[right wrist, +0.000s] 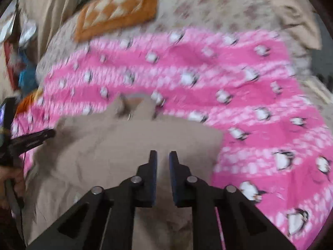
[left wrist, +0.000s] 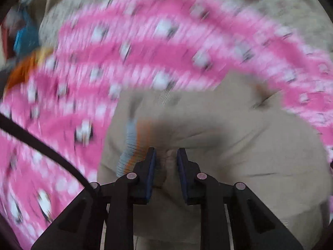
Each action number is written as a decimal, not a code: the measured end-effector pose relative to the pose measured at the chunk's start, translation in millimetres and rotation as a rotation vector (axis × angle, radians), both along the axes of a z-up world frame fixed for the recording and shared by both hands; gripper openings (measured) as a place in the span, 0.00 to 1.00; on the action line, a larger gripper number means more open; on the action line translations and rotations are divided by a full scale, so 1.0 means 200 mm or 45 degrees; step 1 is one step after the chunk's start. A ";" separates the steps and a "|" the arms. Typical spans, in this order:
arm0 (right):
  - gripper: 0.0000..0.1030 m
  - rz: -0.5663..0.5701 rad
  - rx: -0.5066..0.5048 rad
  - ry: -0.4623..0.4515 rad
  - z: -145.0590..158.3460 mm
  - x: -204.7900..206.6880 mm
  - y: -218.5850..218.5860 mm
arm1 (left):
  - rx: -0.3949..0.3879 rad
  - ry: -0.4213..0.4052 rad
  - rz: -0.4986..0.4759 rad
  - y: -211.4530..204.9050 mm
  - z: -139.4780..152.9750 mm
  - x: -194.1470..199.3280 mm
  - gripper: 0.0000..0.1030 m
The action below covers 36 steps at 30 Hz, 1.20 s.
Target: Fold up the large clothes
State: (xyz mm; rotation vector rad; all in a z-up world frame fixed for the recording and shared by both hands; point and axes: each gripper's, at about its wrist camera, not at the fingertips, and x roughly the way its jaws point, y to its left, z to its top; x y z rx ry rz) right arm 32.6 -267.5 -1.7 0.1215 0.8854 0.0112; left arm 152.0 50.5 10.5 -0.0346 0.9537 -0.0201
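Observation:
A large beige garment (left wrist: 208, 137) lies on a pink penguin-print blanket (left wrist: 124, 48). A grey-and-orange ribbed cuff (left wrist: 130, 145) lies just left of my left gripper (left wrist: 166, 152), whose jaws stand narrowly apart with a fold of beige cloth between them. In the right wrist view the beige garment (right wrist: 124, 145) spreads below my right gripper (right wrist: 163, 156), whose jaws are slightly apart and empty above the cloth. The left gripper (right wrist: 44, 135) shows at the left edge, at the garment's left side. Both views are motion-blurred.
The pink blanket (right wrist: 249, 104) covers a floral bedspread (right wrist: 208, 10). An orange-and-cream checked cloth (right wrist: 118, 10) lies at the back. Blue and red items (right wrist: 25, 73) sit at the far left. A black cable (left wrist: 41, 145) crosses the left wrist view.

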 end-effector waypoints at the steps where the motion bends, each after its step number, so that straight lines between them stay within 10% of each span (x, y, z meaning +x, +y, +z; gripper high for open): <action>1: 0.12 -0.035 0.002 0.132 -0.10 0.04 -0.03 | -0.046 0.002 0.018 0.02 -0.02 0.01 0.05; 5: 0.12 -0.171 0.100 0.203 -0.09 0.09 -0.12 | -0.063 -0.025 0.029 0.01 0.04 -0.02 0.05; 11: 0.22 -0.174 0.050 -0.167 0.15 0.22 -0.04 | -0.109 -0.073 0.028 0.01 0.08 -0.02 0.14; 15: 0.25 -0.182 0.038 0.175 -0.22 0.43 -0.05 | -0.112 -0.028 0.021 -0.01 -0.02 0.02 0.23; 20: 0.26 -0.154 -0.008 0.133 -0.20 0.47 -0.02 | -0.090 -0.014 -0.094 -0.10 -0.05 0.03 0.60; 27: 0.30 0.011 -0.028 -0.123 0.25 0.17 0.09 | -0.094 -0.151 -0.086 -0.10 0.11 -0.09 0.50; 30: 0.70 0.106 -0.088 -0.003 0.18 0.08 0.10 | 0.025 -0.117 -0.141 -0.14 0.05 -0.09 0.51; 32: 0.70 0.143 -0.087 0.205 0.04 0.14 0.06 | 0.081 -0.012 -0.171 -0.15 -0.05 -0.05 0.51; 36: 0.62 0.045 0.033 -0.029 0.30 -0.05 -0.05 | 0.029 -0.088 -0.162 -0.09 0.14 -0.17 0.51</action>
